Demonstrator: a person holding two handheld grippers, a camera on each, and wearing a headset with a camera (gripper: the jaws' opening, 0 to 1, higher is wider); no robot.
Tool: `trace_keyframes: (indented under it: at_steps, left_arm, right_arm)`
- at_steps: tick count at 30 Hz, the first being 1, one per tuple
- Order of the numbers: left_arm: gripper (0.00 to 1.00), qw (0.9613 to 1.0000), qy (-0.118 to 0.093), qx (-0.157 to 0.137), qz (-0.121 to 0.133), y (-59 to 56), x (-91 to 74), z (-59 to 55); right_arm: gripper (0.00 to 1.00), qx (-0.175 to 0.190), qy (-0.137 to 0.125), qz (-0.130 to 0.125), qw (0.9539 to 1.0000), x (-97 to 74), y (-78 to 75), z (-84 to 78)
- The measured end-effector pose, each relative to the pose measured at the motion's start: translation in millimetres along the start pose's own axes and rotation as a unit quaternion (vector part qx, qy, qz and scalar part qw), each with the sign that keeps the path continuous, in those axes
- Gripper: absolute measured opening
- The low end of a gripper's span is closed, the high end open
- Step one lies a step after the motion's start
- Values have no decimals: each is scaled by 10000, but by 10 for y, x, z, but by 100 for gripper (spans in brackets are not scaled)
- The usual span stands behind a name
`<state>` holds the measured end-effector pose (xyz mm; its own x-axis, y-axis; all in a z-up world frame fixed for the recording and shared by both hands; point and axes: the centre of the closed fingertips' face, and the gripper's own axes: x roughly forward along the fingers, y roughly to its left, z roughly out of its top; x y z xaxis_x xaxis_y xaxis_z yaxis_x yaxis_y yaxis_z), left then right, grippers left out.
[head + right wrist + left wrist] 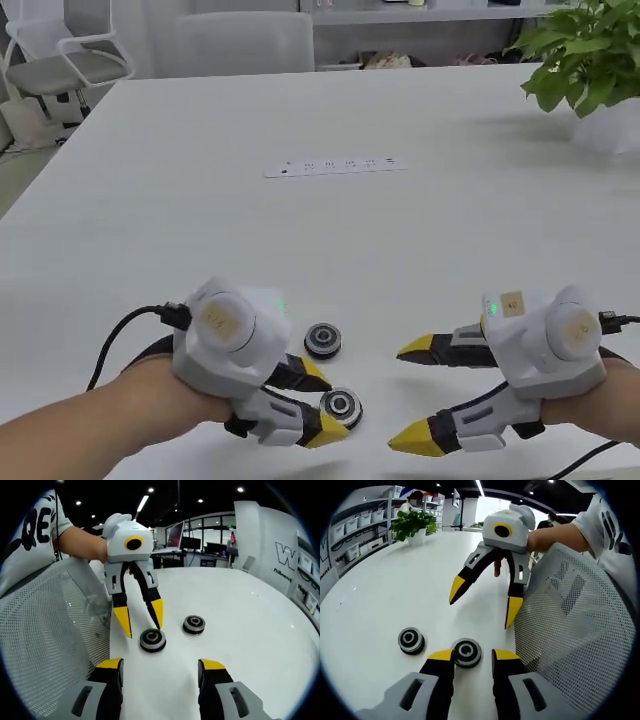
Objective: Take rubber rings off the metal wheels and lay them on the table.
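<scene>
Holding our left gripper (pixel 326 402) part-open, tips just at the near wheel (pixel 341 406), not clamped | right gripper (pixel 403 394) spread wide, right of that wheel, apart | second wheel (pixel 323 340) just beyond it | both flat on the counter (pixel 300 240), dark rubber rings (pixel 142 641) on.

One jaw tip of my left gripper (pixel 472 655) covers the near edge of the wheel (pixel 467 650) just ahead of it, and the wheel's surface detail is too small to make out.
</scene>
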<state>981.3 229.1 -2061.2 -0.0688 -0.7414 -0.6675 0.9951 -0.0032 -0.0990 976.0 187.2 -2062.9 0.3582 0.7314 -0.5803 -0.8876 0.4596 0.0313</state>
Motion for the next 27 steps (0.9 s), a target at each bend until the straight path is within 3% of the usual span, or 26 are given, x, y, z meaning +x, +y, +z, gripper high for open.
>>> trace_keyframes:
  at_steps: [10, 27]
  left_arm:
    - [15, 9999, -5, -31, 96, 31, 42, -23]
    - [8, 9982, 62, 439, 393, 67, 72, -30]
  right_arm:
    - [59, 64, 17, -22, 10000, -1, -9, -39]
    - [57, 79, -18, 17, 10000, 31, -60, 17]
